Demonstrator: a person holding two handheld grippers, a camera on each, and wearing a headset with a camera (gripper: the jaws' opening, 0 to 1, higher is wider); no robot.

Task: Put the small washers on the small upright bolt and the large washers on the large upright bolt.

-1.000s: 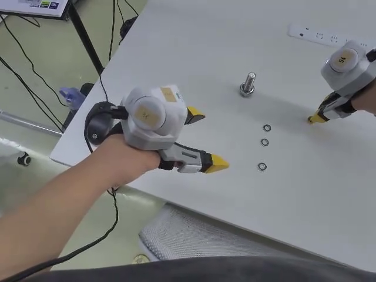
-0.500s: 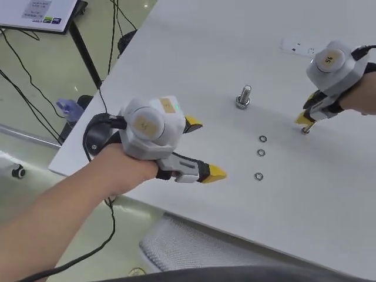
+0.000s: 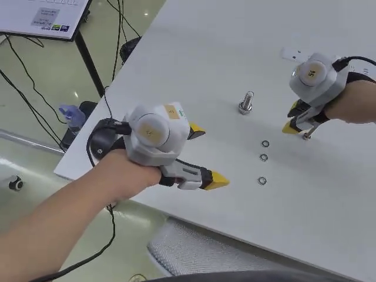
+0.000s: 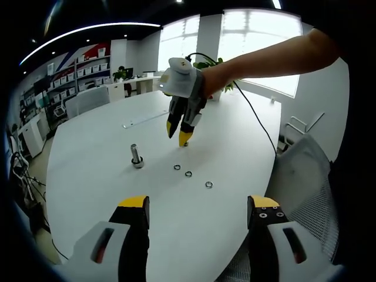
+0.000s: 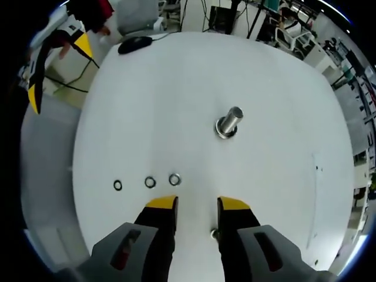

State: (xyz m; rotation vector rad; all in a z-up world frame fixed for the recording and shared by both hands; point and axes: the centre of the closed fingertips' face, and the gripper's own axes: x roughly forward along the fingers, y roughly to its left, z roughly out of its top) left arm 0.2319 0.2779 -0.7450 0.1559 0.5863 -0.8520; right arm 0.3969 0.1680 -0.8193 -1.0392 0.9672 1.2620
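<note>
The large bolt [image 3: 247, 103] stands upright mid-table on the white table [image 3: 200, 53]. Three washers [image 3: 264, 157] lie in a short row to its right, flat on the table. The small bolt [image 3: 306, 136] stands just below the tips of my right gripper [image 3: 292, 117], which hovers over it, open by a narrow gap and holding nothing. In the right gripper view the small bolt [image 5: 214, 235] peeks out beside the right jaw, with the washers [image 5: 150, 182] and large bolt [image 5: 229, 122] ahead. My left gripper [image 3: 207, 155] waits wide open near the table's left edge, empty.
A white power strip [image 3: 294, 54] lies at the far side of the table. A grey mesh chair [image 3: 194, 249] sits below the near edge. Cables and a monitor [image 3: 41, 14] are off the table to the left. The right gripper [image 4: 181, 126] shows beyond the washers [image 4: 188, 174].
My right gripper has moved left and nearer to the washers, and now hangs right over the small bolt. The left gripper has stayed about where it was.
</note>
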